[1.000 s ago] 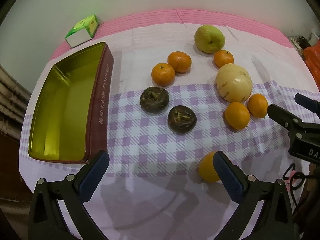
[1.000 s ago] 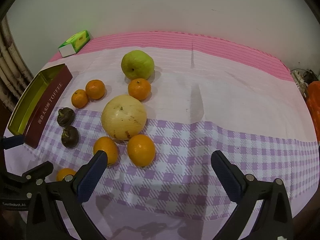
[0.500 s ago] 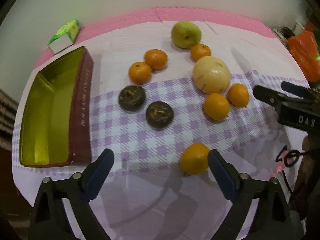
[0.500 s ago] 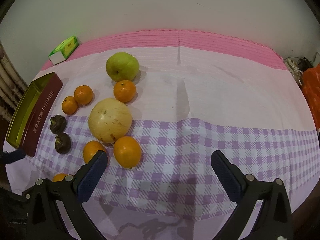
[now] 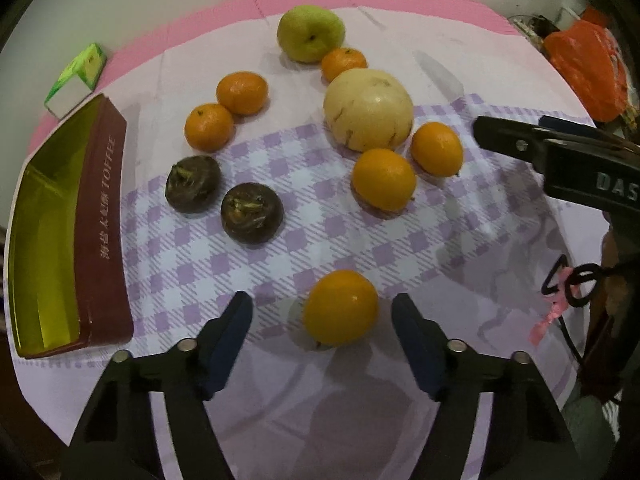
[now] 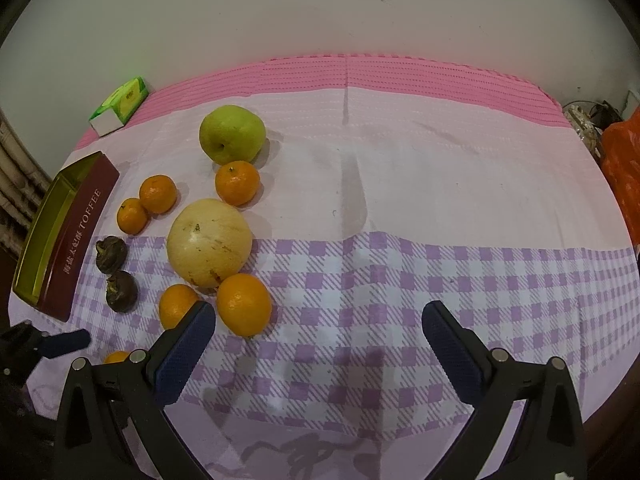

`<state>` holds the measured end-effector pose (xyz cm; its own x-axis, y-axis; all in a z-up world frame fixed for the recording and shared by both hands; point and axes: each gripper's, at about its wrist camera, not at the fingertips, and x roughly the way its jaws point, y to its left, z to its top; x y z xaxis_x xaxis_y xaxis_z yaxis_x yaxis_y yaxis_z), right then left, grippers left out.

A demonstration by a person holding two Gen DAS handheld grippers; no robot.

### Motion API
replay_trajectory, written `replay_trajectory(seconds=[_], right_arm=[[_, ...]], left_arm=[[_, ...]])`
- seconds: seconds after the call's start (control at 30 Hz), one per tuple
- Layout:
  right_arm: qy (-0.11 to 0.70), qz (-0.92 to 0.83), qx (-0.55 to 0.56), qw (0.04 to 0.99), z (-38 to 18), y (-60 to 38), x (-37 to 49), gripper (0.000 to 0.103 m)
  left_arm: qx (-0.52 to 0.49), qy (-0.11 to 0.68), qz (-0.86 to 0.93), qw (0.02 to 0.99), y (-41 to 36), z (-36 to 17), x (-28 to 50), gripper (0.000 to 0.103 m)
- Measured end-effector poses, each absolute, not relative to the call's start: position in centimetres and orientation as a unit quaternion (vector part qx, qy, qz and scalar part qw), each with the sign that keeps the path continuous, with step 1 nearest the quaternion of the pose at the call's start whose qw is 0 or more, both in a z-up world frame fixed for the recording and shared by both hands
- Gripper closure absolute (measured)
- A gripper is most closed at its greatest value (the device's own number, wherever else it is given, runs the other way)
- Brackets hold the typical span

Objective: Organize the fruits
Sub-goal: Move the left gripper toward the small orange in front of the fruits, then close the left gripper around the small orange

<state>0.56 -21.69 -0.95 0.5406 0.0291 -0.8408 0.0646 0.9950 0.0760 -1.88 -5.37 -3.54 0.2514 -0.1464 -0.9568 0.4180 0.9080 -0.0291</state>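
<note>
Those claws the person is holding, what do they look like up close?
The left claw and right claw look alike: black plastic arms with silver rivets, ending in dark blue textured pads. In the left wrist view, the right claw's side bears white letters "DAS", with a black cable tagged in pink tape beneath.

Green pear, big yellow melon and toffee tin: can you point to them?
green pear [image 6: 232, 139], right wrist view, middle of its skin
yellow melon [image 6: 209, 242], right wrist view, its top
toffee tin [image 5: 98, 216], left wrist view, lettered side wall

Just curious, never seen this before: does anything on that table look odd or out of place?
One orange sits alone, apart from the other fruit, between the left gripper's open fingers. The toffee tin holds no fruit yet. Nothing looks spilled or damaged.
</note>
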Motion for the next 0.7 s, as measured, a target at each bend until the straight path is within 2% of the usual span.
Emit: replay_trajectory(seconds=[0.47,0.7], right_arm=[[0.485,-0.007,0.042,0.873,-1.5,-21.2,0.5,0.000],[0.489,-0.006,0.038,0.871,-2.0,-20.7,0.7,0.000]], left_arm=[[0.108,0.593,-0.193,0.774,-5.5,-4.4,-1.3,0.063],[0.105,0.590,-0.193,0.777,-5.6,-4.7,-0.8,0.064]])
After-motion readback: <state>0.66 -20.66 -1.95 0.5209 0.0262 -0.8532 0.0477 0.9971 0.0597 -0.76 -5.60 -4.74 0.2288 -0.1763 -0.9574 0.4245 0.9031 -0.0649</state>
